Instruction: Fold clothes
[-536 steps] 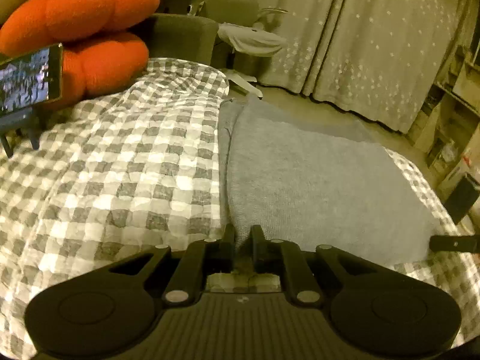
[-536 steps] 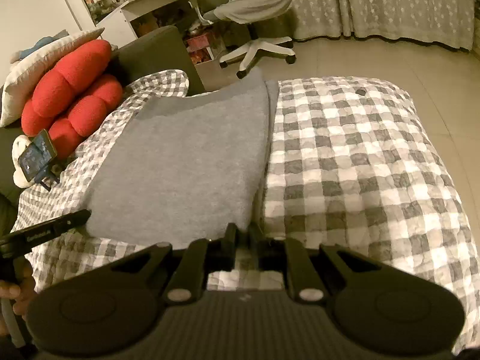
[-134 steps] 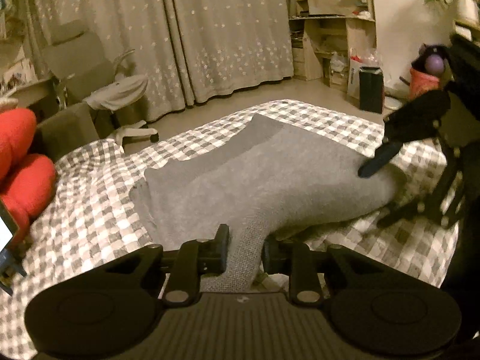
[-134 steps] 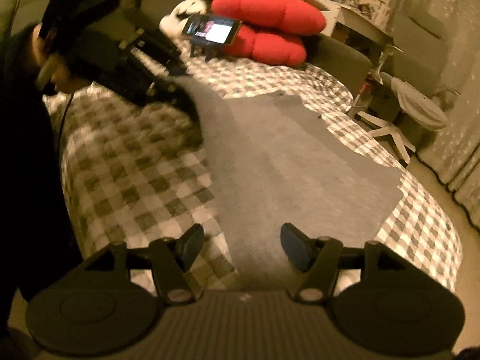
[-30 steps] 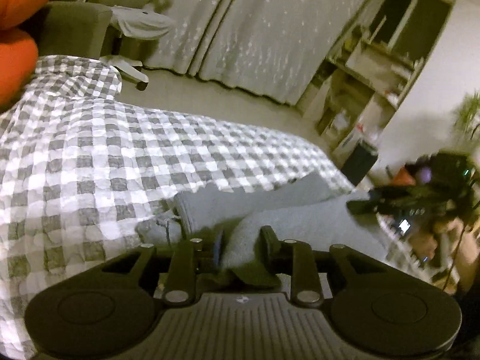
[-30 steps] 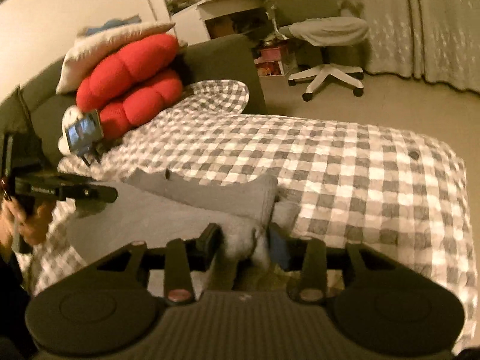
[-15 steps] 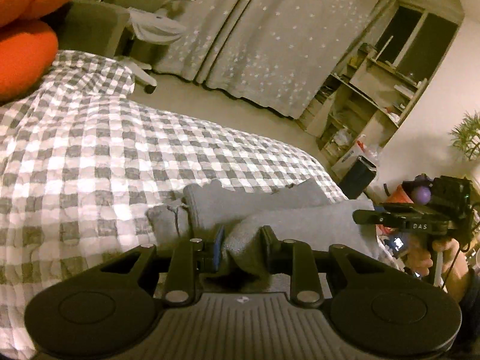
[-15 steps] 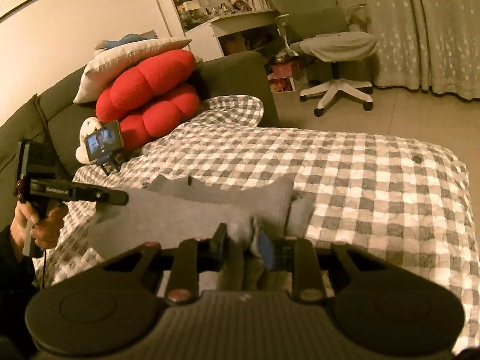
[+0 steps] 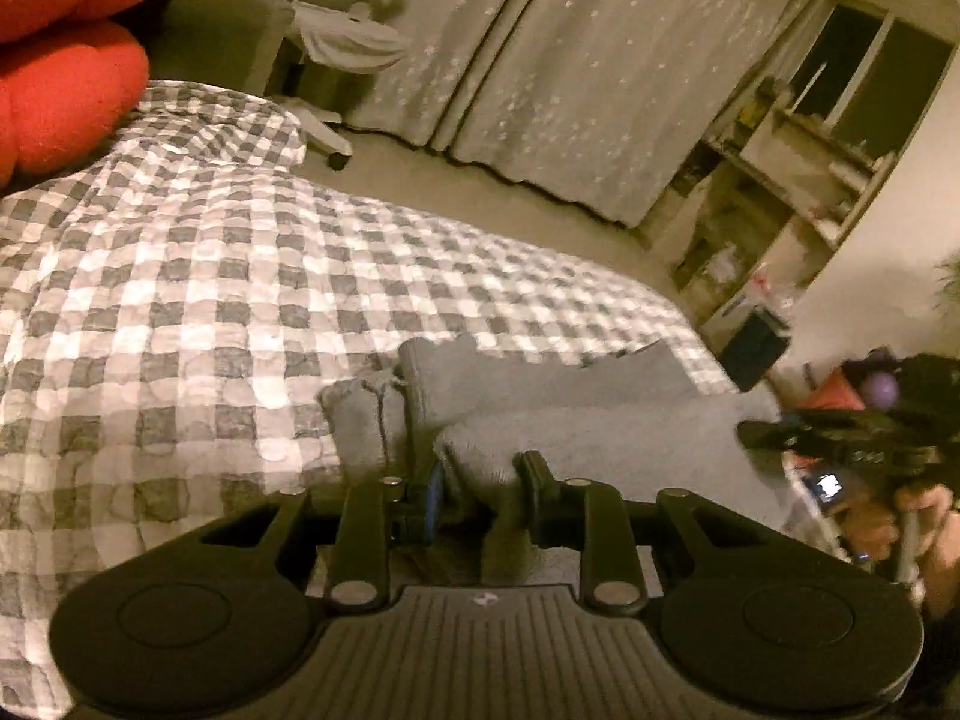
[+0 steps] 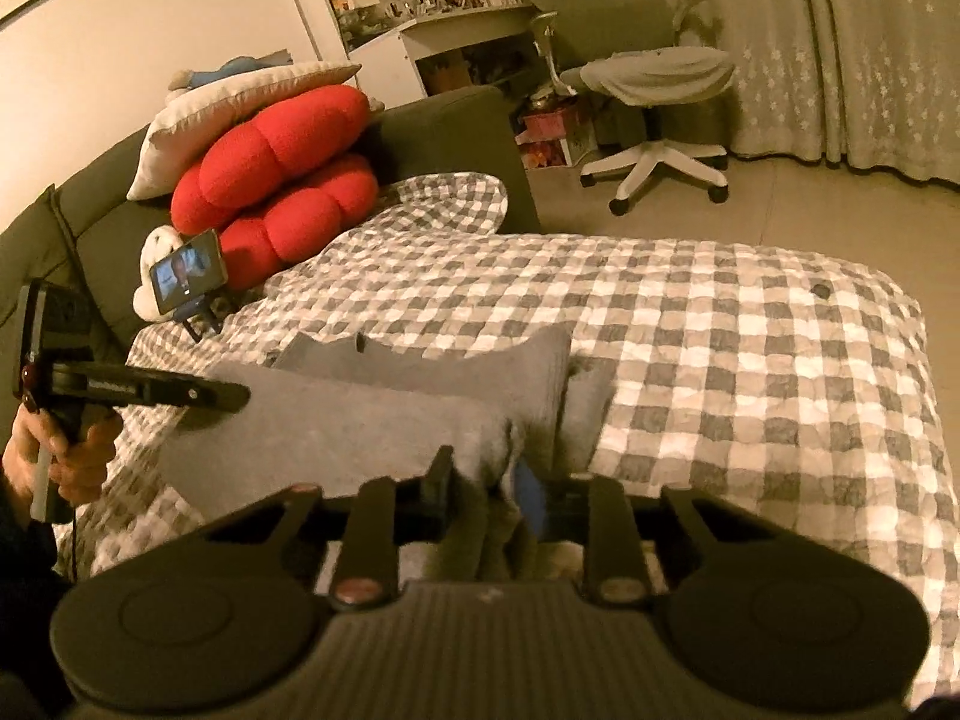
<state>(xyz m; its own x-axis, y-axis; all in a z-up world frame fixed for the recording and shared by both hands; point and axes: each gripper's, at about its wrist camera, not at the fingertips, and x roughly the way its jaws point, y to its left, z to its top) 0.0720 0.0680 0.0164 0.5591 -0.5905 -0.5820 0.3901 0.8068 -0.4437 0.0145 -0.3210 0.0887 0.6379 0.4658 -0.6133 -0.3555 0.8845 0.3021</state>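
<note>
Both sets of jaws are clamped on the same grey sweater [image 9: 576, 420], one at each end of its near folded edge. From the left gripper [image 9: 480, 480], thick grey knit bunches between the closed jaws at 6 o'clock, and the right gripper [image 9: 840, 441] shows at 3 o'clock, gripped by a hand [image 9: 900, 516]. From the right gripper's own camera, cloth is pinched at 6 o'clock and the left gripper [image 10: 234, 396] reaches in from 9 o'clock. The sweater lies on a bed with a grey and white checked cover [image 10: 720, 324], already folded into a long band with a lower layer showing behind the raised edge. Red cushions [image 10: 282, 180] sit at 10 o'clock. The knit looks soft, light and floppy, so it will likely sag between the two grips; holding the corners of the fold seems the safest purchase.
</note>
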